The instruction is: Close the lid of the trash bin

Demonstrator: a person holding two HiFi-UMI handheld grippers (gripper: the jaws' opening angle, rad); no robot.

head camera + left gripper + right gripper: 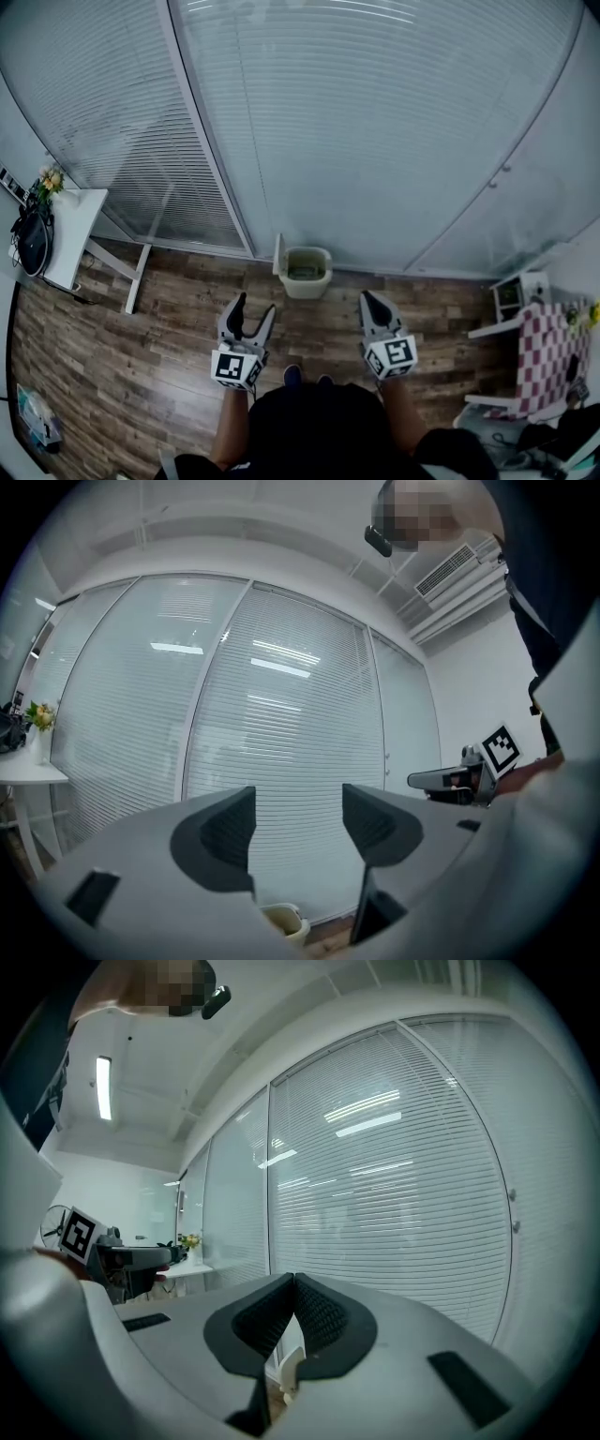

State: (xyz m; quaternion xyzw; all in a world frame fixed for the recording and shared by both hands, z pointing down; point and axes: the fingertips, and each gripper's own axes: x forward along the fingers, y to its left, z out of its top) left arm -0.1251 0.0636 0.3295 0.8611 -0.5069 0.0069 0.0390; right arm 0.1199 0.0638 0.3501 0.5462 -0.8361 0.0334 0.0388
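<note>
A small pale green trash bin [306, 272] stands on the wooden floor against the blinds wall. Its white lid [278, 254] stands upright at the bin's left side. My left gripper [255, 307] hangs open a little short of the bin, to its left, with nothing between its jaws. My right gripper [367, 298] is shut on nothing, just right of the bin and short of it. In the left gripper view the bin [286, 922] shows low between the open jaws of the left gripper [298, 803]. In the right gripper view the raised lid [284, 1361] peeks out below the shut right gripper [293, 1282].
A glass wall with blinds [375, 122] runs behind the bin. A white table [73, 230] with flowers stands at the far left. At the right are a chair with a checked cloth [544, 352] and a small white shelf [516, 292]. Loose items [37, 417] lie at the lower left.
</note>
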